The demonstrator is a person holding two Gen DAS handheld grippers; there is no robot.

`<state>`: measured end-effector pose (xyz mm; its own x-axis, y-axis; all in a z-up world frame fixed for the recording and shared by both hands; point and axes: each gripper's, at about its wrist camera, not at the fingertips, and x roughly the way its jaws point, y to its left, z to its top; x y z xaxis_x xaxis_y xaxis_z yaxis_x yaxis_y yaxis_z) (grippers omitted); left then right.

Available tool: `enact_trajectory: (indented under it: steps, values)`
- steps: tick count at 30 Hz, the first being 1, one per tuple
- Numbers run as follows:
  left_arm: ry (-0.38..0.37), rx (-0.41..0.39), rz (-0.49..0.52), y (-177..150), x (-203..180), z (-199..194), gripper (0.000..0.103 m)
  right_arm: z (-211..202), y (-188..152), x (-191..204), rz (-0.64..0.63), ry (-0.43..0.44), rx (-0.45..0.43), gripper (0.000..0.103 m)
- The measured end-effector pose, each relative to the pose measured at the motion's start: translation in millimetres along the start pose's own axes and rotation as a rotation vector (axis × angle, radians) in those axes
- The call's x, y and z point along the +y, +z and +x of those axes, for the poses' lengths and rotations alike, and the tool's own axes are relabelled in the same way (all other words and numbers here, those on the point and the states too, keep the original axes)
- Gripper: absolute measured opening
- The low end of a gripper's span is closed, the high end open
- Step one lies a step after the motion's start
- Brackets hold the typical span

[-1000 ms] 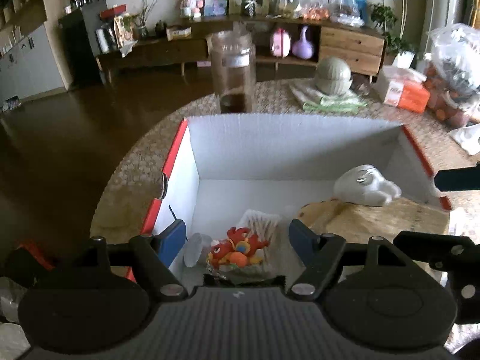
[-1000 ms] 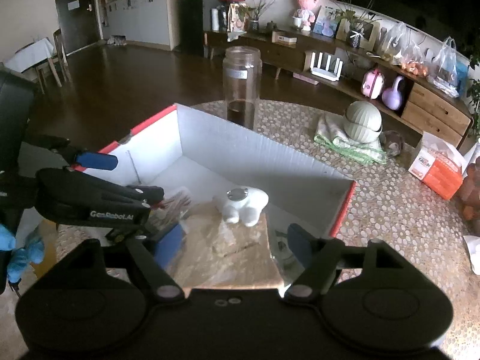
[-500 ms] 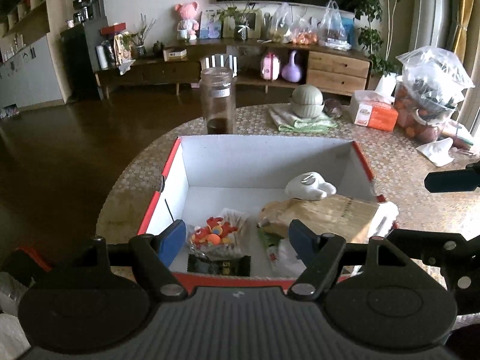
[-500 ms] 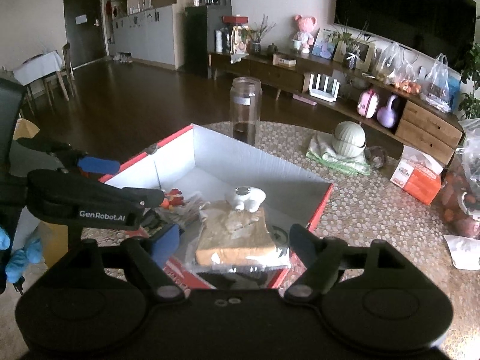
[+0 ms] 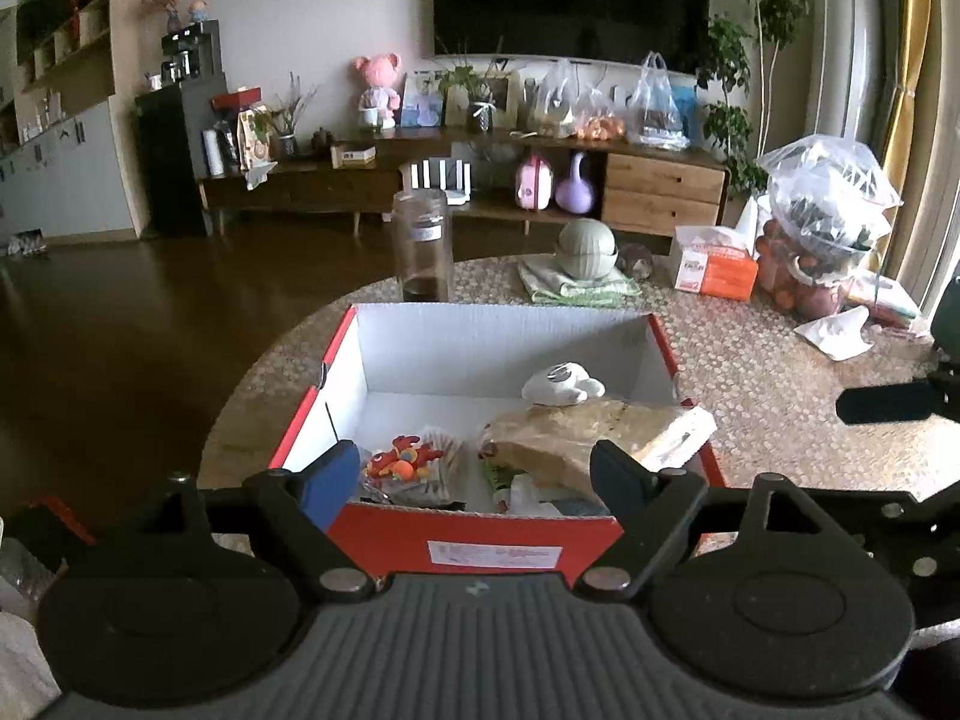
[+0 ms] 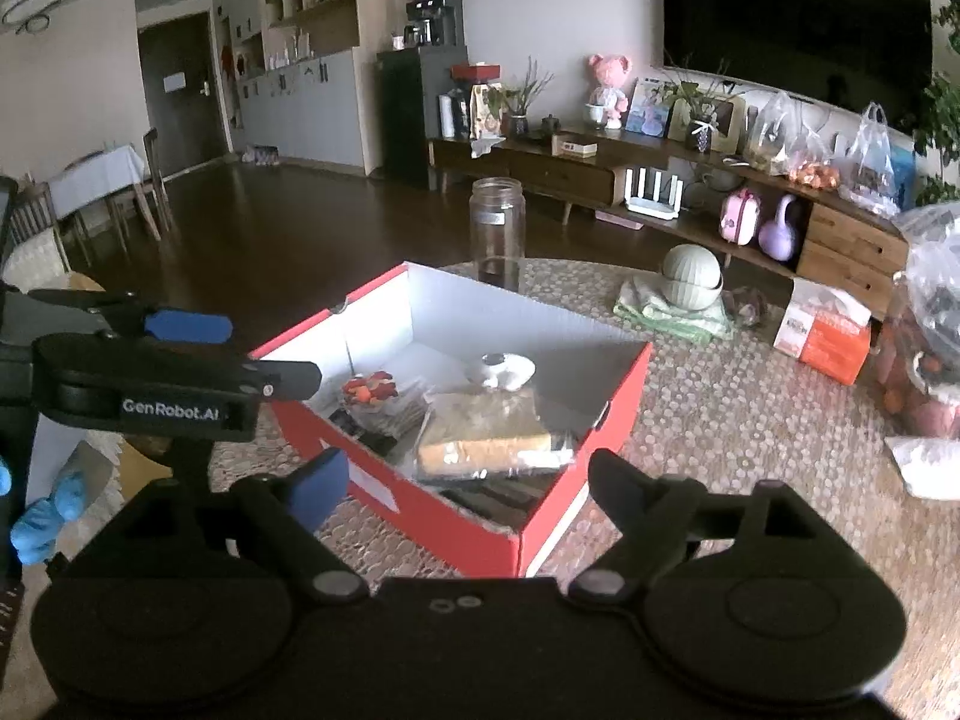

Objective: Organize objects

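Sitting on the pebble-patterned counter is the red box w/ white inside, open top, holding the sorted stuff: white gadget at the back, wrapped bread slab on the right w/ one end resting on the rim, red toy figure on a clear packet at front left. Left tongs hang just short of the box's near wall, spread wide, jaws have just been opening, nothing between the pads. Right tongs sit off the box's near corner, also spread, also just been opening, empty. Glass jar stands behind the box, close to its far wall. Green bowl on a folded cloth and orange tissue box further back right, well apart from the box.
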<state>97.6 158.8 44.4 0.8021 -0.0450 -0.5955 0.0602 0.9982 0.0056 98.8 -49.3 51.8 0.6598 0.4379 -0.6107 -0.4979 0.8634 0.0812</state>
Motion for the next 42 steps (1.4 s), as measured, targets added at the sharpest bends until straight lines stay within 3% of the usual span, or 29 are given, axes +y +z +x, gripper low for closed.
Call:
enact_trajectory:
  steps: [3,7,13,23,27,31,36,42]
  values:
    - [0.016,-0.009,-0.01,-3.5,-3.5,-6.7,0.086,-12.4,-4.6,0.0,-0.008,0.003,-0.024,0.089]
    - [0.013,-0.021,-0.019,-7.9,-9.3,-12.5,0.103,-24.9,-10.1,1.6,-0.027,-0.001,-0.053,0.091]
    - [-0.006,-0.031,-0.001,-17.1,-20.6,-20.0,0.103,-37.9,-14.7,-1.0,-0.028,0.004,-0.075,0.092]
    - [0.022,-0.09,0.038,-31.3,-35.6,-41.3,0.103,-46.8,-21.7,-5.7,-0.019,-0.014,-0.086,0.093]
    - [0.036,-0.079,0.063,-35.0,-40.7,-44.5,0.103,-46.3,-25.4,-6.4,-0.022,-0.014,-0.082,0.093]
    - [0.022,-0.057,0.04,-40.0,-41.2,-44.9,0.103,-46.1,-30.4,-6.8,-0.017,-0.015,-0.08,0.093]
    - [0.072,-0.074,0.027,-46.0,-42.4,-48.9,0.103,-46.8,-35.4,-7.8,-0.015,-0.013,-0.073,0.093]
    - [0.057,-0.06,-0.009,-43.6,-37.9,-48.7,0.103,-45.9,-37.6,-8.4,-0.005,-0.012,-0.071,0.093]
